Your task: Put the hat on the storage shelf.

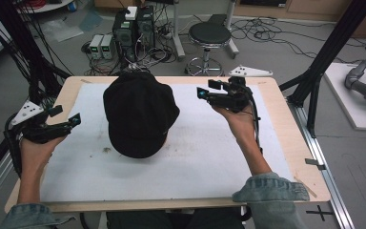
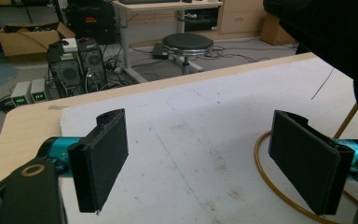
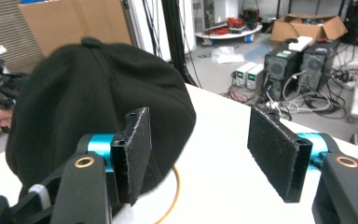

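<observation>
Black cap resting crown-up on the white mat that covers the wooden desk, roughly at the middle of the mat, brim side toward the person. Left tongs held in the left hand well to the left of the cap, near the mat's left edge, pointing toward the cap but clear of it. In the left gripper view, left tongs standing wide open with only bare mat between the jaws; the cap rising dark at the upper right, apart from the pads; a thin yellow ring lying on the mat near the right jaw. Right tongs held in the right hand just right of the cap, above the mat's far half, tips aimed at the cap's side. In the right gripper view, right tongs open with nothing between the pads, bare mat in the gap; the cap just beyond and behind the left jaw, touching or not cannot be told; a curve of the yellow ring peeking out at the cap's lower edge. Beyond the desk's far edge, a round black stool and computer towers on the floor.
</observation>
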A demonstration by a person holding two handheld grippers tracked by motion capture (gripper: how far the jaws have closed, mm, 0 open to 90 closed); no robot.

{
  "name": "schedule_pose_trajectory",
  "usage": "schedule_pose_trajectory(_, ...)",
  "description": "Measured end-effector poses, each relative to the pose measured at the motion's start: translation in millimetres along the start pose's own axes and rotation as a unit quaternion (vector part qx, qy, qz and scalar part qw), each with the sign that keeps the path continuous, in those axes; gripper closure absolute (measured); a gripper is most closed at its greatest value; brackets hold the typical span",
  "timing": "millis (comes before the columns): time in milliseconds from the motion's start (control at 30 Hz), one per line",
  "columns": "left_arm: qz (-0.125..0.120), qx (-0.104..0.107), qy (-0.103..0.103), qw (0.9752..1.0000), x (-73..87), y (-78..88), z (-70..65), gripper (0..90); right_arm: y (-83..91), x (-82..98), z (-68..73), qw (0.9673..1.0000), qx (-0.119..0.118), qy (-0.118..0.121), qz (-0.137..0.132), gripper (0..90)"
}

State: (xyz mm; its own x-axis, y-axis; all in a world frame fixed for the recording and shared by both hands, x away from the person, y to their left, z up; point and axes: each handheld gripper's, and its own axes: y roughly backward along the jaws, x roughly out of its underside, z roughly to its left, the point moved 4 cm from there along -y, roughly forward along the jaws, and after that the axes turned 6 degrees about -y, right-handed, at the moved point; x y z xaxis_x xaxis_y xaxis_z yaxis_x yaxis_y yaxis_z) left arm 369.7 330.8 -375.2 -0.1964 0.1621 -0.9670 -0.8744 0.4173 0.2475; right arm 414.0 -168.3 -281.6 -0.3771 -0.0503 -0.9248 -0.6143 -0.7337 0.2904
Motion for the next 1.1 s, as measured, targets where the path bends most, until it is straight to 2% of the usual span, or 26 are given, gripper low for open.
schedule_pose_trajectory(567, 0.004, 0.001, 0.0, 1.0, 1.0, -3.4, -1.1, 20.0, 40.5, 39.8, -32.1, 0.9984, 0.049, -0.029, -0.002, 33.8)
schedule_pose_trajectory(833, 0.003, 0.002, -0.001, 1.0, 0.6, -2.9, -1.1, 20.0, 54.2, 65.0, -48.3, 0.9955, 0.085, -0.042, 0.003, 26.9)
schedule_pose_trajectory(1000, 0.004, 0.003, -0.001, 1.0, 0.7, -2.9, -1.2, 19.9, 62.4, 78.1, -58.4, 0.9939, 0.096, -0.054, 0.0, 23.5)
schedule_pose_trajectory(1033, 0.004, 0.002, -0.001, 1.0, 0.8, -3.2, -1.3, 20.0, 63.6, 81.0, -60.9, 0.9925, 0.104, -0.064, 0.01, 20.9)
schedule_pose_trajectory(1100, 0.005, 0.002, -0.001, 1.0, 1.0, -3.6, -1.3, 20.0, 65.2, 83.6, -63.7, 0.9915, 0.106, -0.074, 0.019, 17.7)
